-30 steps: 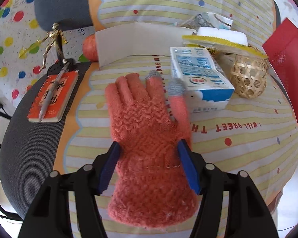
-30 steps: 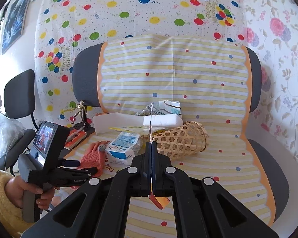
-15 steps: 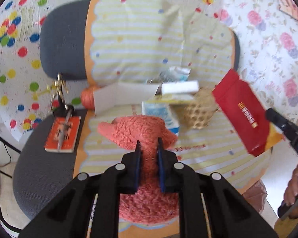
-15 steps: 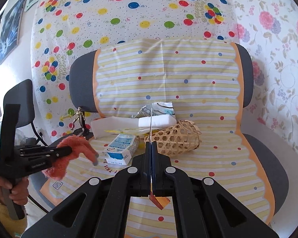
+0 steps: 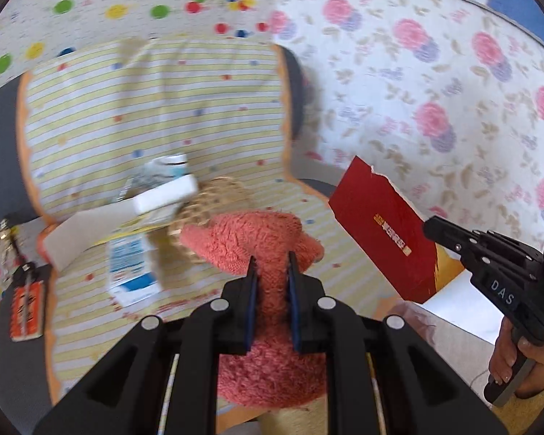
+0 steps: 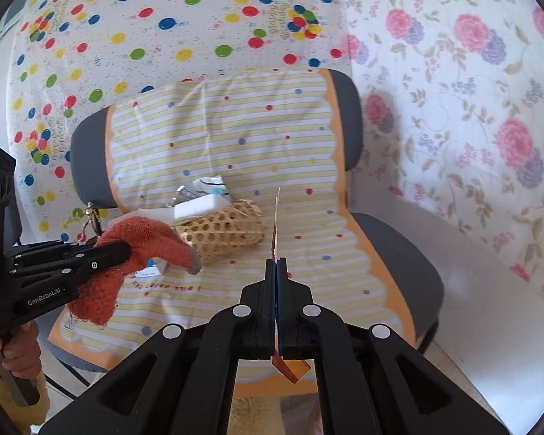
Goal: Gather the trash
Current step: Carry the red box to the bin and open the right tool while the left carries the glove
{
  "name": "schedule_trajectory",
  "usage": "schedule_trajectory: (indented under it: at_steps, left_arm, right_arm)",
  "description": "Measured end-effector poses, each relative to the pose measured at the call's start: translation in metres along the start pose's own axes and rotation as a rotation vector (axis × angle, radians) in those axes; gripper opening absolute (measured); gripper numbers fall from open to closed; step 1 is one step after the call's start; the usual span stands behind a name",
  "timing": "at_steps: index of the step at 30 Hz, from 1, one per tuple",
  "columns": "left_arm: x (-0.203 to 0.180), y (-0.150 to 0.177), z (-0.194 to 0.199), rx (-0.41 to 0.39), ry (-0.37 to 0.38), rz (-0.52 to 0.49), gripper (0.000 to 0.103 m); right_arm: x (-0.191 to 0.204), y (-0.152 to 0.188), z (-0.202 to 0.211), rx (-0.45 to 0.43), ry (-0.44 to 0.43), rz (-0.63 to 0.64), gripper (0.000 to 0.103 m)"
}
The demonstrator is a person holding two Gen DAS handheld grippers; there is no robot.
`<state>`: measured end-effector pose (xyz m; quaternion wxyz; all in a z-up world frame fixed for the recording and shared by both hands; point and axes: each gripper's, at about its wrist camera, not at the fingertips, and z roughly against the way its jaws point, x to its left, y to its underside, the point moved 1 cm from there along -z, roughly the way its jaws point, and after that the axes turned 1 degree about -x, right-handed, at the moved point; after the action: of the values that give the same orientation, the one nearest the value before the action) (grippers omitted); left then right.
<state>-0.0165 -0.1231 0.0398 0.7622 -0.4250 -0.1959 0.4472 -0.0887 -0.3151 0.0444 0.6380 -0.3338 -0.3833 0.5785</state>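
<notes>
So the left gripper (image 5: 271, 264) has the orange glove (image 5: 268, 243) pinched mid-length, up off the chair (image 6: 399, 253). The glove droops both ways, fingers flopping forward and down, cuff hanging back under the jaws. The right gripper (image 6: 276, 266) is clamped on a red envelope (image 5: 384, 232), held edge-on, pointing up and away.

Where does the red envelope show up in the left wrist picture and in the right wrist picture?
Left wrist view: the red envelope sits right of centre, seen flat-on, pinched at its lower corner by the right gripper.
Right wrist view: the envelope appears edge-on as a thin vertical sliver at centre, rising from the shut jaws of the right gripper.
Shared landmark: the woven basket on the striped chair cover.
</notes>
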Motion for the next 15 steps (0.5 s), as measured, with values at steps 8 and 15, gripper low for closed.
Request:
schedule_trajectory:
  at_steps: [8, 15]
  left_arm:
    - [-0.058, 0.008, -0.023, 0.018, 0.112, -0.036, 0.013]
    - [-0.079, 0.02, -0.038, 0.06, 0.132, -0.06, 0.013]
  right_arm:
    - [-0.067, 0.04, 0.045, 0.05, 0.232, -0.122, 0.001]
    - [-0.11, 0.076, 0.047, 0.133, 0.321, -0.22, 0.001]
